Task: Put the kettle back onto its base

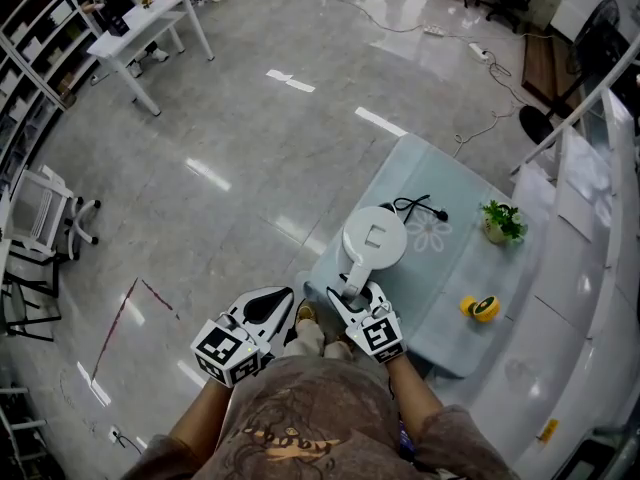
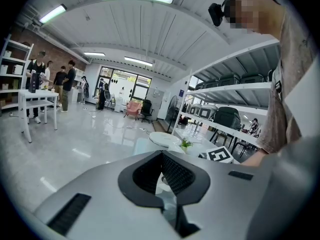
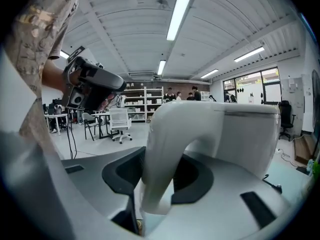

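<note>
A white kettle [image 1: 375, 236] stands at the near end of a pale glass table [image 1: 445, 303], its handle [image 1: 351, 282] pointing toward me. Whatever is under it is hidden. A black cord [image 1: 414, 205] runs out from behind it. My right gripper [image 1: 352, 292] is shut on the handle. In the right gripper view the curved white handle [image 3: 165, 154] fills the gap between the jaws, with the kettle body [image 3: 245, 134] just beyond. My left gripper [image 1: 277, 304] hangs left of the table over the floor, shut and holding nothing [image 2: 161, 156].
A small potted plant [image 1: 501, 221] and a yellow roll [image 1: 483, 308] sit further right on the table. White shelving [image 1: 600, 268] runs along the right. People stand by a white table [image 1: 150, 23] far off. A swivel chair [image 1: 45, 213] is at the left.
</note>
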Available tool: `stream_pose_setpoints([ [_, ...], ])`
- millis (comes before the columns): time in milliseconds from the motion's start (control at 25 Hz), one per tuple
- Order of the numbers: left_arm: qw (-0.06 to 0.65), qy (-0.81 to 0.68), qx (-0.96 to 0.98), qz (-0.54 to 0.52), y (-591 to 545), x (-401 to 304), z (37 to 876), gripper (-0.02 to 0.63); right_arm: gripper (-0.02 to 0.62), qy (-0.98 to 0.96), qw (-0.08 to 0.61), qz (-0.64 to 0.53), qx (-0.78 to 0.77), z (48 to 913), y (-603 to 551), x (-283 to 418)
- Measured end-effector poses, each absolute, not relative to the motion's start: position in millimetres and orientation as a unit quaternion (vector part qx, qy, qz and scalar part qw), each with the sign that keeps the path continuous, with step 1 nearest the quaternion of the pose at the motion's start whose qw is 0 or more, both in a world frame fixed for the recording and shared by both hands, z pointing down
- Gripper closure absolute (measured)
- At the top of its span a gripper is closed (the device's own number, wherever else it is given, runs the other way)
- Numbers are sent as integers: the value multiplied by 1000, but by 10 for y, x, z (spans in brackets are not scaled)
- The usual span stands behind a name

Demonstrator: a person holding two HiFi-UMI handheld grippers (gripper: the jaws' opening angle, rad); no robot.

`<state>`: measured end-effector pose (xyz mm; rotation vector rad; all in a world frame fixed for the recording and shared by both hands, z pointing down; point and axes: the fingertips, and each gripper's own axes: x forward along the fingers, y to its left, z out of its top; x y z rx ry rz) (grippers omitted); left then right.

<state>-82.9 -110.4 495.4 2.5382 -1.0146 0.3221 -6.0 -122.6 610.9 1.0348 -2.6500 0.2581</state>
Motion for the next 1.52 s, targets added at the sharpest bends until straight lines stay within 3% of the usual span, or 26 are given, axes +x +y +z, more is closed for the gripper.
stream_pose_setpoints([
  [1080,200,-365,901,122,-1026,-890,5081,584,446,-923,111,76,359,6133,-1390,-128],
  [1520,198,-361,903,123,-1023,-839,5055,584,444,-919,133,80,362,6205,-1302,-72],
])
